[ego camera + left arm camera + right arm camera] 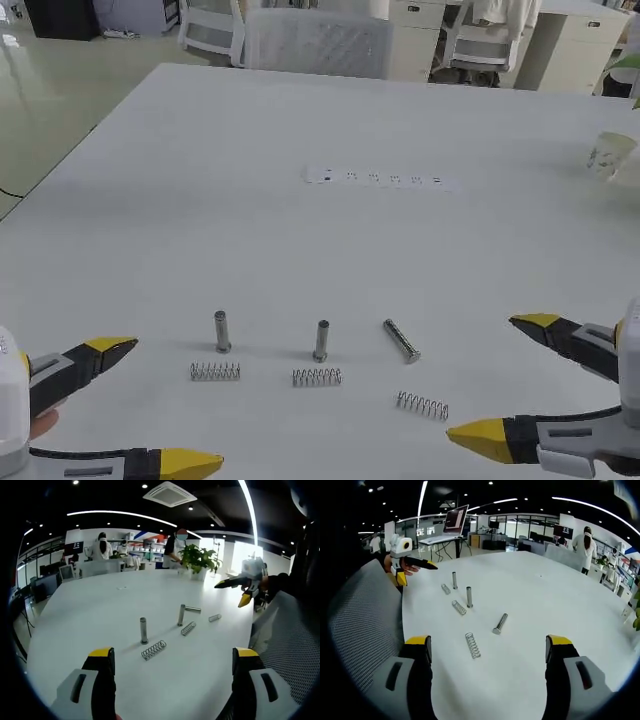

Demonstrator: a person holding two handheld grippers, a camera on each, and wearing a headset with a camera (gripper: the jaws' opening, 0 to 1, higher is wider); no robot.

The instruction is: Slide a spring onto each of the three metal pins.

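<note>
Springs (316, 377) beside pins (321, 340), between left claw (168, 404), right claw (484, 377), both agape

Broad white worktop (150, 220). Carries, near the front edge, three metal pins in a row: left pin (221, 331) and middle pin (321, 340) upright on their wider heads, right pin (401, 340) flat on its side, slanted. Just in front of each, apart from it, one coil lying sideways: left spring (215, 371), middle spring (317, 377), right spring (421, 404). Farther back, mid-surface, a pale strip (375, 178) with small dark marks; toward the far right edge, a clear cup (610, 155).
</note>
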